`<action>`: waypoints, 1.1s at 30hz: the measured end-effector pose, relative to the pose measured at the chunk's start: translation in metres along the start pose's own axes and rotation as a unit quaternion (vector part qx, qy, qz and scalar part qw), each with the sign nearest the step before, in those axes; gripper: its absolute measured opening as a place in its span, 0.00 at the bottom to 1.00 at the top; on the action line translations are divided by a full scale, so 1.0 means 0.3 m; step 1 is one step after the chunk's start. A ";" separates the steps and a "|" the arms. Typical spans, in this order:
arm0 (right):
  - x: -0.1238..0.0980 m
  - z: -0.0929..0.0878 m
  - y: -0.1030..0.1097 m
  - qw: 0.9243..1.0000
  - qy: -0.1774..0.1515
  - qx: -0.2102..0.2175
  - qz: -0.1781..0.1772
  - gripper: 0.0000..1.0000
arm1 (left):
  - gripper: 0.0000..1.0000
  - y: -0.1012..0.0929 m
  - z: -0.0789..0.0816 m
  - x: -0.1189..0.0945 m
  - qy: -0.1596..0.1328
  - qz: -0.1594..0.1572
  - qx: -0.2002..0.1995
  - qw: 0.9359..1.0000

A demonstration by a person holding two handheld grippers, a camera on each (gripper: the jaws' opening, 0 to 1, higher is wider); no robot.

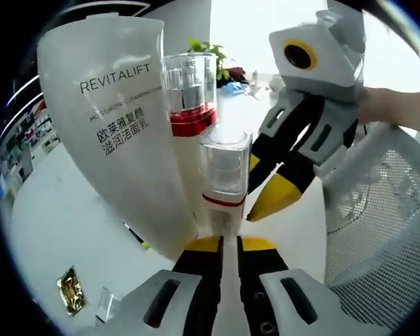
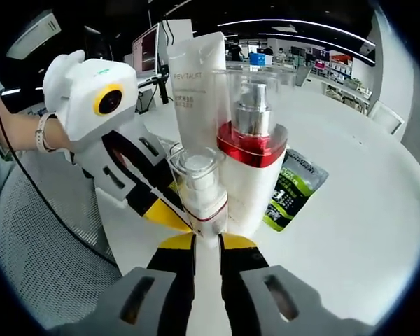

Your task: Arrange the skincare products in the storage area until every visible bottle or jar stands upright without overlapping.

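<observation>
A small bottle [image 1: 224, 183] [image 2: 199, 185] with a clear cap and a red band stands upright on the white table. Its foot sits between the yellow tips of my left gripper [image 1: 229, 243], whose jaws are close together on it. My right gripper [image 2: 208, 241] closes on the same foot from the other side, and its yellow tips also appear beside the bottle in the left gripper view [image 1: 266, 203]. In the right gripper view, my left gripper [image 2: 169, 213] comes in from the left. Behind stand a taller pump bottle [image 1: 190, 98] [image 2: 250, 161] with a red collar and a white Revitalift tube [image 1: 119, 119] [image 2: 192, 77].
A green and black sachet [image 2: 294, 185] lies flat on the round white table [image 2: 350, 238] beside the tall bottle. A gold foil packet [image 1: 70, 290] lies near the left jaws. A white mesh chair [image 1: 385, 210] [image 2: 42, 245] stands at the table's edge. A person's hand [image 1: 399, 105] holds the right gripper.
</observation>
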State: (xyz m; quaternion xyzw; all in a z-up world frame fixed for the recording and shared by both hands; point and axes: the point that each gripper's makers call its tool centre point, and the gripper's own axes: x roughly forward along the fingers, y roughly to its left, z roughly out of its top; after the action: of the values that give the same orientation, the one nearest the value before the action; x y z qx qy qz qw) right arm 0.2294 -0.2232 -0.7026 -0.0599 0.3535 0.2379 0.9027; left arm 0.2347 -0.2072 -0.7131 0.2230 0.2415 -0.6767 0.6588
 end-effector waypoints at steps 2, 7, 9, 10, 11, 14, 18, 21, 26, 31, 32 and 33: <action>0.000 0.001 -0.003 1.000 -0.001 -0.001 -0.003 0.12 | 0.05 0.002 0.001 0.000 0.000 0.002 0.002 1.000; 0.001 0.002 -0.004 1.000 0.000 0.000 -0.003 0.12 | 0.04 0.004 -0.001 0.001 -0.001 0.003 -0.006 1.000; 0.001 0.001 -0.006 1.000 0.000 0.000 -0.003 0.12 | 0.04 0.002 -0.001 0.003 -0.001 0.002 -0.004 1.000; 0.001 0.001 -0.006 1.000 0.000 0.000 -0.003 0.12 | 0.04 0.003 0.000 0.004 0.000 0.003 -0.003 1.000; 0.001 0.001 -0.007 1.000 0.000 -0.001 -0.003 0.12 | 0.05 0.003 0.000 0.004 0.000 0.004 -0.005 1.000; 0.001 0.000 -0.007 1.000 0.001 0.001 -0.004 0.12 | 0.04 0.003 -0.001 0.004 -0.001 0.004 -0.006 1.000; -0.010 -0.001 -0.007 1.000 0.001 0.001 -0.007 0.13 | 0.04 0.004 0.002 -0.015 -0.003 0.005 -0.006 1.000; -0.020 0.002 -0.004 1.000 0.000 0.002 -0.008 0.14 | 0.04 0.006 0.003 -0.033 -0.004 0.007 -0.005 1.000; -0.045 0.014 0.000 1.000 -0.004 0.000 -0.017 0.17 | 0.04 0.013 0.001 -0.067 -0.003 0.010 -0.012 1.000; -0.080 0.039 0.002 1.000 -0.012 -0.002 -0.026 0.21 | 0.05 0.017 0.008 -0.112 -0.004 0.016 -0.012 1.000; -0.089 0.046 0.003 1.000 -0.014 0.000 -0.028 0.23 | 0.05 0.021 0.009 -0.126 -0.005 0.018 -0.012 1.000; -0.096 0.052 0.004 0.999 -0.017 0.000 -0.029 0.23 | 0.05 0.024 0.009 -0.133 -0.004 0.019 -0.012 1.000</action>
State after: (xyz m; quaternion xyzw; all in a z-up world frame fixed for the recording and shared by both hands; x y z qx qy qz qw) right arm 0.2201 -0.2290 -0.6718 -0.0657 0.3366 0.2125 0.9150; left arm 0.2431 -0.1777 -0.6866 0.2172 0.2422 -0.6619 0.6753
